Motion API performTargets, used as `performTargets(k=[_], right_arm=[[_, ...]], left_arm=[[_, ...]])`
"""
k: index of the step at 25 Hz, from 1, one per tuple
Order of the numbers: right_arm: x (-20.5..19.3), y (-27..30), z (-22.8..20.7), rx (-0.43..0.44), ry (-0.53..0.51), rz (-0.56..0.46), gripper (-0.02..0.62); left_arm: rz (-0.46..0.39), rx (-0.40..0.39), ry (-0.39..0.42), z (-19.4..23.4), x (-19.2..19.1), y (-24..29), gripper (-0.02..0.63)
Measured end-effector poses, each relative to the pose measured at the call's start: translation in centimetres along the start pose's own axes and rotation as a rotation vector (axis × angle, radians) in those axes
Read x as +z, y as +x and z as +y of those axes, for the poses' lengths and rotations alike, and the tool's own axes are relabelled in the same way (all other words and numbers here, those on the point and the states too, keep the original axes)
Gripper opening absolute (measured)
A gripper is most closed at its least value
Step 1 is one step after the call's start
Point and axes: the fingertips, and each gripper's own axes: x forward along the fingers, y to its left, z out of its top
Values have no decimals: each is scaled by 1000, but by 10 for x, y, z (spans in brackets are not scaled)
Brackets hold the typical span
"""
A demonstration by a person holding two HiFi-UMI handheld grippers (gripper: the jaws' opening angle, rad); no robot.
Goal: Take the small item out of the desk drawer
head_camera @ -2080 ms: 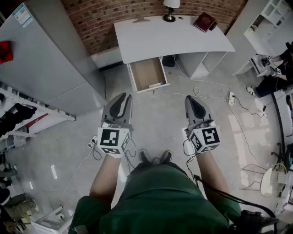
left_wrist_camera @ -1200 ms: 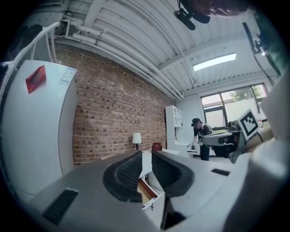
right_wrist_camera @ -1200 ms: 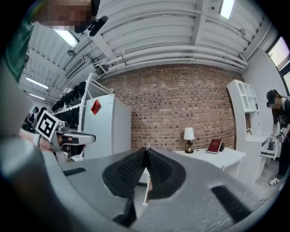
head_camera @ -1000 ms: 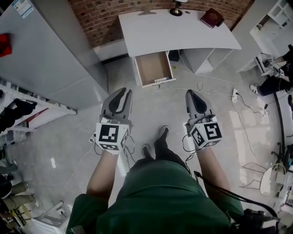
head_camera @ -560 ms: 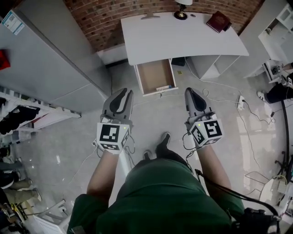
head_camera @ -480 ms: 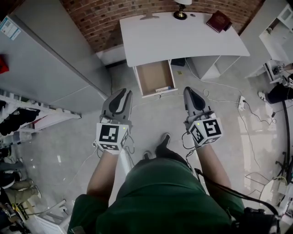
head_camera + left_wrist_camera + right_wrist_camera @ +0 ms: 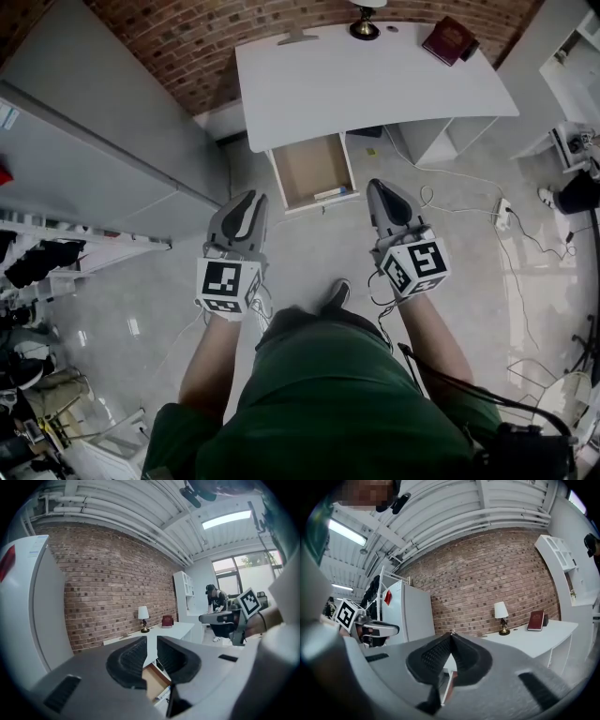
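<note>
Facing a white desk [image 7: 375, 84] set against a brick wall [image 7: 187, 37]. Under the desk's left part as seen from the head view, 1 drawer [image 7: 302, 169] pulled open, brown inside. In the drawer, just behind its front edge, a small pale item [image 7: 328, 193] lying flat; too small to tell more. Along the desk's far edge, a lamp [image 7: 364, 21] and a dark red book [image 7: 449, 39]. Held side by side above the grey floor [image 7: 450, 244], near the drawer but apart from it: left gripper [image 7: 247, 200] with a narrow gap between its 2 jaws and nothing in it; right gripper [image 7: 380, 187] closed, tips touching, empty. Between the forearms, 1 shoe [image 7: 335, 296].
</note>
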Motion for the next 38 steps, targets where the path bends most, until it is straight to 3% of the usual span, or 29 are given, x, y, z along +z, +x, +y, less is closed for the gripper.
performTargets(k=[8, 15, 21, 30, 38], right_arm=[[-7, 17, -27, -20, 26, 17, 3], [-10, 38, -55, -118, 13, 30, 3], [-12, 61, -76, -245, 10, 55, 3], [-38, 85, -85, -449, 24, 132, 3], [-60, 93, -82, -562, 41, 169, 4]], left_arm=[[61, -23, -9, 4, -19, 41, 60], [52, -81, -11, 26, -22, 90, 60], [63, -207, -20, 43, -30, 144, 60], [146, -475, 0, 39, -88, 204, 60], [152, -616, 27, 29, -115, 235, 60]])
